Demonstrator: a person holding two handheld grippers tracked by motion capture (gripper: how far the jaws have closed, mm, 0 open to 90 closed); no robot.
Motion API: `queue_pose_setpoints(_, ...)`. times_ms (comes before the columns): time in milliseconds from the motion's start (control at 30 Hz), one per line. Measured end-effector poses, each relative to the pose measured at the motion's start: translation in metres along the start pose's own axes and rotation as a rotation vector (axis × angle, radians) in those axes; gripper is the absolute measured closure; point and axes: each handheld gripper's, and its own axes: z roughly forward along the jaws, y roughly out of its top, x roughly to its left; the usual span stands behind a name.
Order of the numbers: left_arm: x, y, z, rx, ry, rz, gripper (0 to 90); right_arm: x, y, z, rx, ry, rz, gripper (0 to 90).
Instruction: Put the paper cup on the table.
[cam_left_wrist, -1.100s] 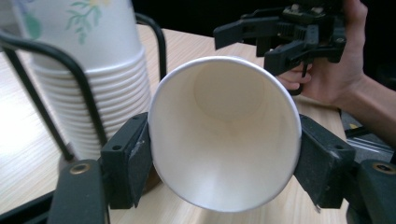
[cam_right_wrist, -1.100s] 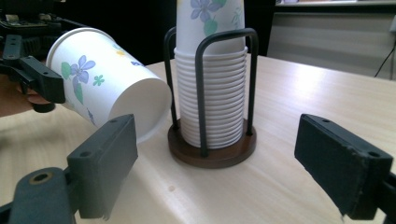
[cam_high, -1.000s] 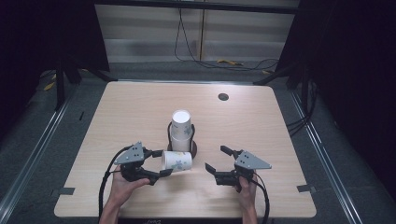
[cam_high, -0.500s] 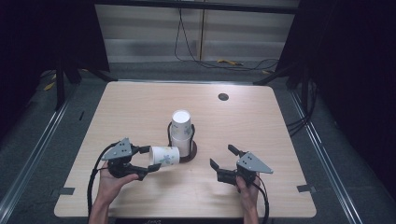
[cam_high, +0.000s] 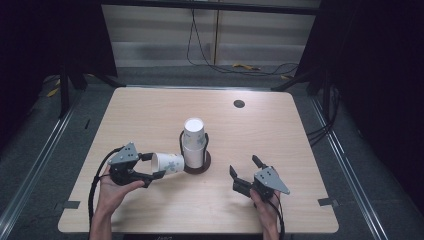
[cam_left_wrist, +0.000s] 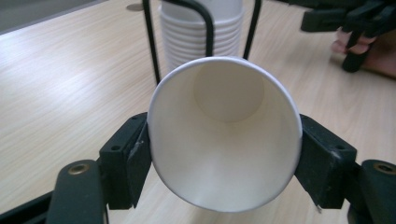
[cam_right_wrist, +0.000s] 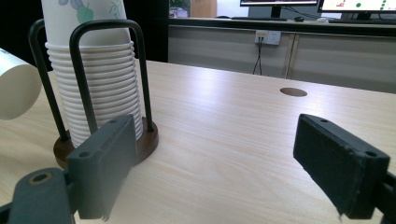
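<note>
Left gripper (cam_high: 150, 170) jaws clamp a paper cup (cam_high: 168, 163) sideways beside the cup stack (cam_high: 194, 142). Right gripper (cam_high: 246, 175) jaws wide open, empty. Cup judged light, crushable; grip gently near rim.

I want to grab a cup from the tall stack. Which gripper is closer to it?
Left. The left gripper holds a single cup sideways, its bottom right next to the stack of cups. The right gripper sits open, farther off on the stack's other side.

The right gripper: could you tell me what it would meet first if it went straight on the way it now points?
Probably the cup holder's wooden base beside the stack of paper cups. The right gripper, jaws open and empty, points up and left toward it over bare table; depth is unclear, so it might pass just right of it.
</note>
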Motion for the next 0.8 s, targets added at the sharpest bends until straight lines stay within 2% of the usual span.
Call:
queue_pose_setpoints(133, 0.002, 0.003, -0.002, 0.006, 0.008, -0.001, 27.6, 0.002, -0.002, 0.0, -0.007, -0.031, -0.015, 12.9)
queue_pose_setpoints(233, 0.003, 0.004, -0.002, 0.032, 0.045, -0.009, 27.7, 0.001, -0.002, -0.001, -0.019, -0.035, -0.008, 12.9)
queue_pose_setpoints(300, 0.003, 0.005, -0.001, 0.052, 0.039, -0.011, 27.7, 0.001, -0.003, -0.002, -0.028, -0.032, -0.005, 12.9)
queue_pose_setpoints(467, 0.006, 0.009, -0.001, 0.11, 0.053, -0.028, 27.6, 0.0, -0.005, -0.006, -0.074, -0.061, 0.017, 12.9)
queue_pose_setpoints(500, 0.007, 0.011, 0.0, 0.121, 0.044, -0.019, 27.5, 0.0, -0.005, -0.007, -0.08, -0.068, 0.025, 12.9)
queue_pose_setpoints(633, 0.01, 0.015, -0.001, 0.158, 0.058, -0.029, 27.4, 0.0, -0.006, -0.008, -0.092, -0.071, 0.022, 12.9)
queue_pose_setpoints(800, 0.015, 0.022, -0.007, 0.171, 0.06, -0.037, 27.7, 0.0, -0.007, -0.01, -0.119, -0.063, 0.02, 13.0)
